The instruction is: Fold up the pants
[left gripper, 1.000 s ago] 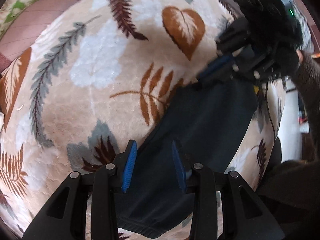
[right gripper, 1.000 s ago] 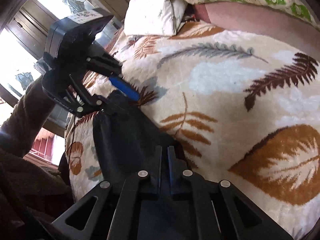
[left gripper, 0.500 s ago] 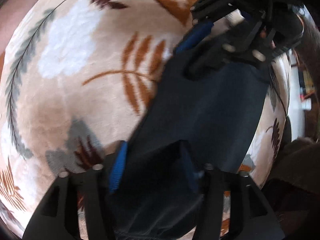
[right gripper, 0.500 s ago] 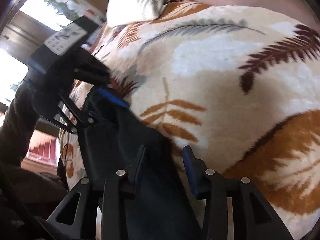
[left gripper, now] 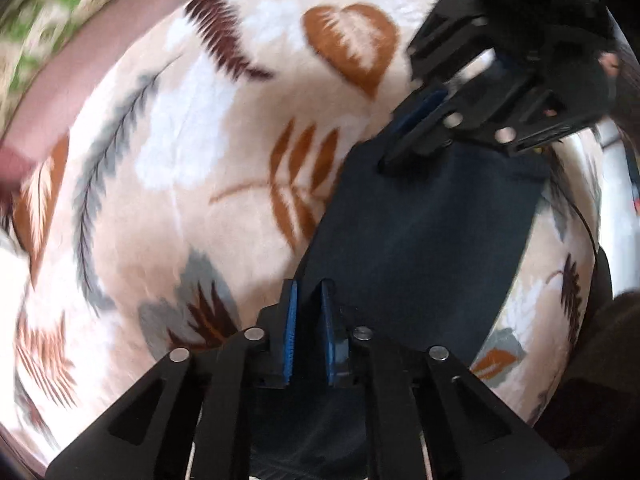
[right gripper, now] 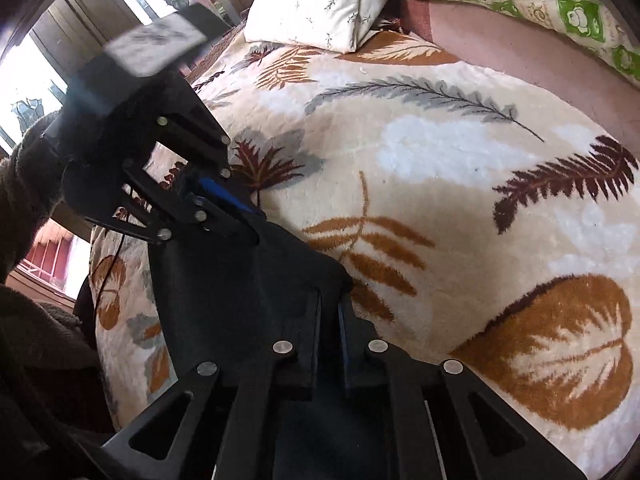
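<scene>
Dark navy pants (left gripper: 420,240) lie folded in a band on the leaf-patterned blanket (left gripper: 192,152); they also show in the right wrist view (right gripper: 240,292). My left gripper (left gripper: 308,292) is shut on the pants' near edge at one end. My right gripper (right gripper: 330,300) is shut on the pants' edge at the other end. Each gripper shows in the other's view, the right one (left gripper: 404,148) at the far end of the cloth and the left one (right gripper: 240,216) likewise. The cloth stretches between them.
A white pillow (right gripper: 320,4) and a green patterned quilt (right gripper: 540,4) lie at the head of the bed. A pink sheet (right gripper: 520,52) borders the blanket. Windows (right gripper: 24,76) stand at the left. The bed edge falls off past the pants (left gripper: 560,280).
Both grippers were open over the pants' edge half a second ago and have closed on the cloth. The left wrist view has tilted back, showing more of the blanket.
</scene>
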A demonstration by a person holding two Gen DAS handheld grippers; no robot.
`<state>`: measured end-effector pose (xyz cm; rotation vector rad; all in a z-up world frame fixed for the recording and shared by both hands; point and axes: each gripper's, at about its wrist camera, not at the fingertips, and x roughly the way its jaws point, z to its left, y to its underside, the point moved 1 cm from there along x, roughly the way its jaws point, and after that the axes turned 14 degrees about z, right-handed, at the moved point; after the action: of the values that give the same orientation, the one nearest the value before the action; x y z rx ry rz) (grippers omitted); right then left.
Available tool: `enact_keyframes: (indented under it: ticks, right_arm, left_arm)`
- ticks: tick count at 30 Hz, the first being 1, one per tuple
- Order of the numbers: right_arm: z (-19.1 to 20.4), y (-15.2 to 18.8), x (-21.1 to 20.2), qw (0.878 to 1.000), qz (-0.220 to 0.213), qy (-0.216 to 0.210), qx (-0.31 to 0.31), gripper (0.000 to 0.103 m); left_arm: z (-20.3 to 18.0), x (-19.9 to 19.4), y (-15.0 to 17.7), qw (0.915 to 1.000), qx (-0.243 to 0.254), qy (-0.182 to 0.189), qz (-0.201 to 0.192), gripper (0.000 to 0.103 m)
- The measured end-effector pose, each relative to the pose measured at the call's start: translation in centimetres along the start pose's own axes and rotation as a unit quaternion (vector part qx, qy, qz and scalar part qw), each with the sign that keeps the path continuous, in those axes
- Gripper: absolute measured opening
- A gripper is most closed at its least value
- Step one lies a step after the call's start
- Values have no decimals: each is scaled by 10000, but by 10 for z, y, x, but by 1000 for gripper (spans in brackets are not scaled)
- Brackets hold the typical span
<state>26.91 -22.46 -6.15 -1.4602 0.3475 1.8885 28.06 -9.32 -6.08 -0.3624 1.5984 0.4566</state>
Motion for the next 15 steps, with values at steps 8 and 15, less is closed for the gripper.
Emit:
enact_keyframes:
  ticks: [8,15]
  right_arm:
    - [14,3,-13,9995,-132,209,-202,7]
    - [20,4,-12,9990,-77,274,-343,7]
  left_arm:
    - [10,13,-32,9979,278,443,371,38]
    - [-1,40,-47,9946,639,445,686,38]
